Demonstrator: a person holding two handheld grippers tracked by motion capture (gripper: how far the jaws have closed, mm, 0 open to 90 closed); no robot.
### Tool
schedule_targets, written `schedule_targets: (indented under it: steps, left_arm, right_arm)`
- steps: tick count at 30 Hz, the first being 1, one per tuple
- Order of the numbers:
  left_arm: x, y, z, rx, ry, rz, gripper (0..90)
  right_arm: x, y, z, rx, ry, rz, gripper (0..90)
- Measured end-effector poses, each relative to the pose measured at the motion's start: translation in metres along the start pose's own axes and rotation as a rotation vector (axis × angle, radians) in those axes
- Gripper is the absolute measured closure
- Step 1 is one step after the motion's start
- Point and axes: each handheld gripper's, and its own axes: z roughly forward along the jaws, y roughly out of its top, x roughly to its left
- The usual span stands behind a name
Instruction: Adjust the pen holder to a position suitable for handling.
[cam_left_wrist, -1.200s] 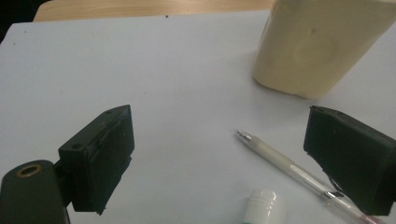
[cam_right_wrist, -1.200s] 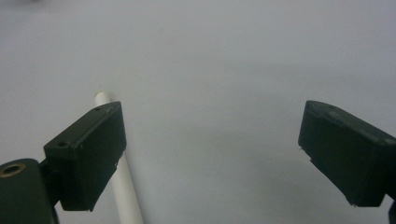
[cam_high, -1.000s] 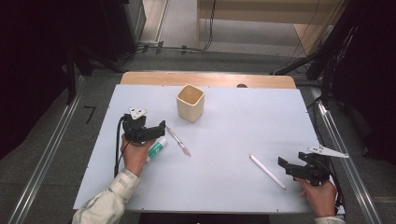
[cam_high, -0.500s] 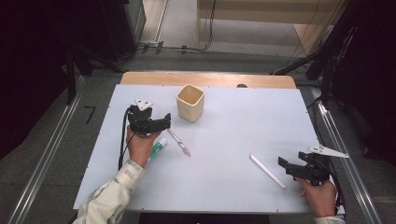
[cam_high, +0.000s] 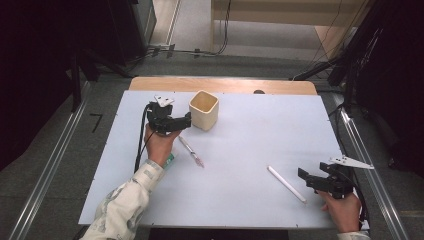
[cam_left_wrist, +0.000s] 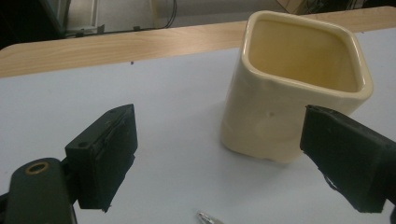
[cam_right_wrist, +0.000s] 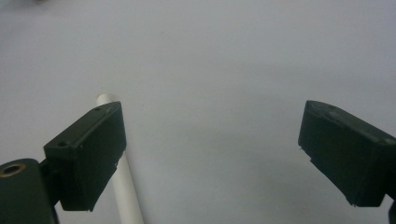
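Left gripper (cam_high: 186, 120), jaws spread w/ nothing between, has moved up from the pen (cam_high: 191, 151) to just beside the cream cup (cam_high: 204, 109), at its 3 o'clock; likely grabbing the cup next. Right gripper (cam_high: 304, 176), also spread, idles near white stick (cam_high: 286, 184).

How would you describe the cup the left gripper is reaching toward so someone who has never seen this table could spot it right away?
Start at the white table and look to its far edge, left of centre, just ahead of the left gripper. There stands the cream cup, upright and empty. It is the only upright container: squarish with rounded corners, while the pen and the white stick lie flat.
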Motion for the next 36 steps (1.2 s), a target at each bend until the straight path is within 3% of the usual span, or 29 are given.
schedule_targets:
  steps: [10, 24, 36]
  left_arm:
    - [-0.004, 0.011, 0.016, 0.005, -0.017, 0.002, 12.7]
    - [-0.002, 0.028, 0.024, -0.013, -0.043, -0.021, 14.1]
    - [-0.007, 0.041, 0.041, 0.001, -0.043, 0.006, 22.7]
  right_arm:
    - [-0.001, 0.0, 0.0, -0.002, 0.001, 0.001, 6.2]
    - [-0.002, 0.0, -0.001, -0.005, -0.001, 0.004, 6.2]
    - [-0.003, 0.0, -0.001, -0.009, 0.002, 0.005, 6.2]
